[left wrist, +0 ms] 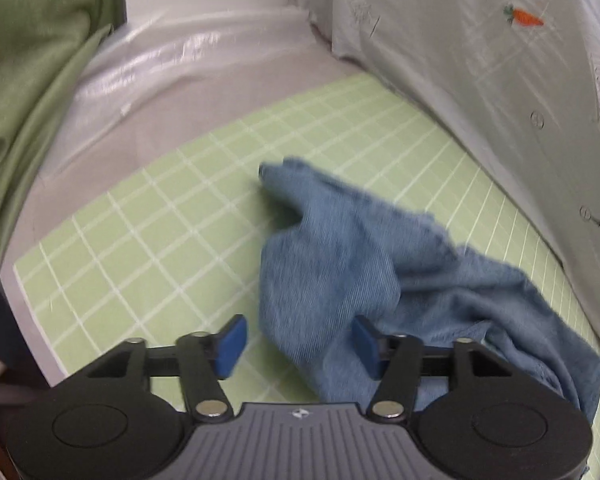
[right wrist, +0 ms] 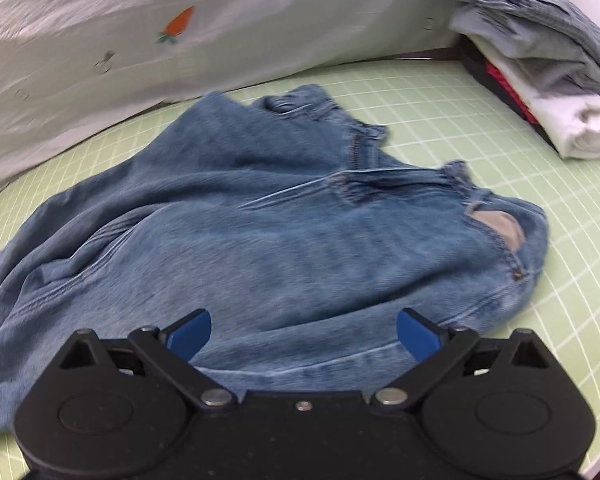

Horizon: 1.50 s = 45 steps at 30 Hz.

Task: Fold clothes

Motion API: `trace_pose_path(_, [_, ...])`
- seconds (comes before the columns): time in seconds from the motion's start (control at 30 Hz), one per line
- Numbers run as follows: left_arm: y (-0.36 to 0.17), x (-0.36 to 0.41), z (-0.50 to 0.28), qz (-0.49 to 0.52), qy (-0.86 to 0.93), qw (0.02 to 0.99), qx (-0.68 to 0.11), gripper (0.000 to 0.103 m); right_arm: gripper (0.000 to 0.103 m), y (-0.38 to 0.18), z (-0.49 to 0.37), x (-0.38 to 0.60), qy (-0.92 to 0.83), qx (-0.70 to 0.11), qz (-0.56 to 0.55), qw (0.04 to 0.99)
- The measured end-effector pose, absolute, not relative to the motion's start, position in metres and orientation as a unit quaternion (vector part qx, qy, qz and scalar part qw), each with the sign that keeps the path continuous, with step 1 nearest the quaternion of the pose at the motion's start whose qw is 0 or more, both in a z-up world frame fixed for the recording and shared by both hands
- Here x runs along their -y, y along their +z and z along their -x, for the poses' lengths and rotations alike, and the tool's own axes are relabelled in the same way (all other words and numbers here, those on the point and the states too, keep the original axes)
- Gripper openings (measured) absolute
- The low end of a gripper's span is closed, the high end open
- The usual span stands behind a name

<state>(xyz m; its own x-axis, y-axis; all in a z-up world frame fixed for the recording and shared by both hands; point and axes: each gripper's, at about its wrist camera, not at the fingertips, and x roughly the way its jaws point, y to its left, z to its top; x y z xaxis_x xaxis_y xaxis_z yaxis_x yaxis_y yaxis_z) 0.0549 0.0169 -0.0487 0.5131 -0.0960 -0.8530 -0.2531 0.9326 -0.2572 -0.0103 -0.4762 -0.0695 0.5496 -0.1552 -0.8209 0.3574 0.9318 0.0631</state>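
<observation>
A pair of blue denim jeans (right wrist: pixel 284 232) lies crumpled on the green grid mat (right wrist: pixel 500 128). The waistband, zipper and a pocket lining face the far right in the right wrist view. My right gripper (right wrist: pixel 304 334) is open just above the near edge of the jeans. In the left wrist view a rumpled end of the jeans (left wrist: pixel 340 256) lies on the mat (left wrist: pixel 148 232). My left gripper (left wrist: pixel 298 346) is open, with denim lying between its blue pads (left wrist: pixel 231 346), not clamped.
A white cloth with carrot prints and buttons (right wrist: pixel 140 40) hangs along the back edge; it also shows in the left wrist view (left wrist: pixel 500 80). A stack of folded clothes (right wrist: pixel 548 64) sits at the far right. A green curtain (left wrist: pixel 32 80) and clear plastic sheet (left wrist: pixel 160 64) lie at the left.
</observation>
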Motion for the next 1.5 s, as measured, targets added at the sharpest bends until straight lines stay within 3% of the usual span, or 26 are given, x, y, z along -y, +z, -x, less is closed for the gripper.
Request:
trace_pose_path(0.13, [-0.049, -0.013, -0.085, 0.167, 0.041, 0.857, -0.486, 0.074, 0.100, -0.069, 0.002, 0.469, -0.150, -0.450, -0.103, 0.874])
trace_pose_path(0.4, [-0.091, 0.015, -0.132, 0.089, 0.032, 0.829, -0.551, 0.071, 0.100, -0.070, -0.001, 0.478, -0.199, -0.450, -0.104, 0.864])
trace_pose_path(0.5, [-0.096, 0.006, -0.128, 0.087, 0.043, 0.831, -0.548, 0.043, 0.100, -0.071, 0.003, 0.480, -0.208, -0.454, -0.109, 0.860])
trace_pose_path(0.53, [-0.094, -0.002, -0.124, 0.094, 0.045, 0.833, -0.544, 0.026, 0.100, -0.072, 0.005, 0.480, -0.209, -0.456, -0.110, 0.858])
trace_pose_path(0.57, [-0.091, -0.012, -0.119, 0.109, 0.045, 0.835, -0.538, 0.016, 0.100, -0.074, 0.006, 0.480, -0.206, -0.459, -0.111, 0.857])
trace_pose_path(0.8, [-0.068, -0.077, -0.064, 0.183, 0.117, 0.842, -0.495, 0.011, 0.100, -0.080, 0.013, 0.463, -0.168, -0.479, -0.095, 0.856])
trace_pose_path(1.0, [-0.080, -0.099, -0.039, 0.214, 0.159, 0.812, -0.519, 0.032, 0.100, -0.078, 0.008, 0.458, -0.151, -0.478, -0.088, 0.861])
trace_pose_path(1.07, [-0.068, -0.095, -0.041, 0.205, 0.169, 0.826, -0.497, 0.052, 0.100, -0.072, 0.004, 0.455, -0.146, -0.466, -0.080, 0.869])
trace_pose_path(1.17, [-0.049, -0.088, -0.058, 0.190, 0.161, 0.852, -0.460, 0.068, 0.100, -0.062, -0.007, 0.451, -0.136, -0.444, -0.068, 0.883])
trace_pose_path(1.3, [-0.034, -0.078, -0.092, 0.177, 0.138, 0.872, -0.436, 0.074, 0.100, -0.052, -0.031, 0.458, -0.138, -0.415, -0.079, 0.896])
trace_pose_path(1.5, [-0.064, -0.060, -0.147, 0.184, 0.114, 0.842, -0.494, 0.074, 0.101, -0.040, -0.082, 0.471, -0.164, -0.384, -0.083, 0.905])
